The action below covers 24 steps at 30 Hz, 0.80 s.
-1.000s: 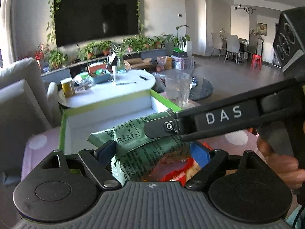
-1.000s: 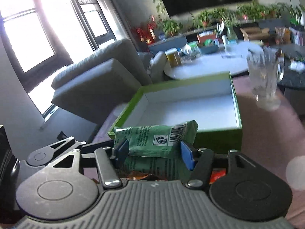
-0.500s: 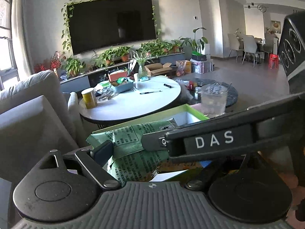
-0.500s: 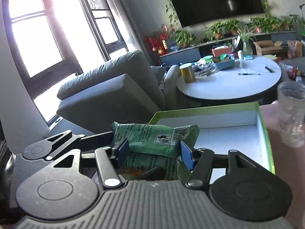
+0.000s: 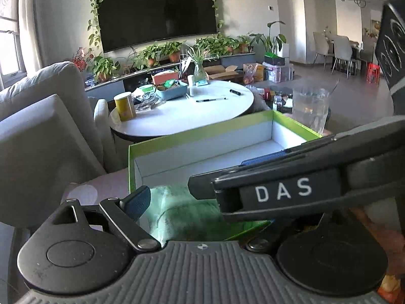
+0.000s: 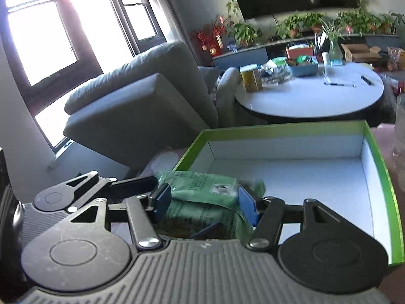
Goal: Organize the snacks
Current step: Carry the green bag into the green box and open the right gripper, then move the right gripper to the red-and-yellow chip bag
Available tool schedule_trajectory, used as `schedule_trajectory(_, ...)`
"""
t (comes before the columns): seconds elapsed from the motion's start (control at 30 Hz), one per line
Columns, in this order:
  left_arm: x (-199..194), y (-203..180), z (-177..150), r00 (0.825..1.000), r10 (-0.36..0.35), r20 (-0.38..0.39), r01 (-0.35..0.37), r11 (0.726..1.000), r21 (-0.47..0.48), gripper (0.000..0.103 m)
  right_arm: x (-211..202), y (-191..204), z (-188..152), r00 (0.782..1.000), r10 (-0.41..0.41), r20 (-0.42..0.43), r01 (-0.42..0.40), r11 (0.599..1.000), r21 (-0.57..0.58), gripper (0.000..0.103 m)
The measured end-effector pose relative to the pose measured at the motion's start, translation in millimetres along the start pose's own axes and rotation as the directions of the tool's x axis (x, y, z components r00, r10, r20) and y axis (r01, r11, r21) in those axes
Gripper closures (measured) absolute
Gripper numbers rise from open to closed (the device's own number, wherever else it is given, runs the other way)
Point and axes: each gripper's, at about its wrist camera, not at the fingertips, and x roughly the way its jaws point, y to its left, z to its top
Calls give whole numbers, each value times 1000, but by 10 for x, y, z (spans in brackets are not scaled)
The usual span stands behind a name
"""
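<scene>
Gripping green snack packet [image 6: 202, 190], right hand-held gripper [image 6: 202, 200] level at green box [image 6: 379, 157] edge; left hand-held gripper [image 5: 192, 210] state unclear.

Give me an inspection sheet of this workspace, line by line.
Surface: pinkish table, mostly hidden.
Job's things: green snack packet at the near rim of the green box, whose floor is bare; a second green packet lies beneath.
Clutter: glass mug beside the box.
Grippers: right tool shut on the packet; left tool around it, grip unclear.
Cables: nothing seen.
Surroundings: grey sofa, round white table, wall TV, plants.
</scene>
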Motion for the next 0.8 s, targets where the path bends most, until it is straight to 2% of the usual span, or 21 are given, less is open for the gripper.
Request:
schedule_trajectory(0.17, -23, 2, -56, 999, 27, -17, -27, 1000, 4, 11, 26, 14, -50, 1000, -22, -16, 22, 1000, -12, 41)
schedule_trajectory(0.37, -159, 71, -69, 998, 54, -13, -55, 997, -45, 10, -121, 12, -55, 999, -37, 13, 37, 999, -11, 41)
schedule_trajectory(0.8, -915, 50, -433, 991, 133, 12, -132, 987, -92, 9, -657, 11, -207, 994, -65, 87, 67, 997, -24, 41)
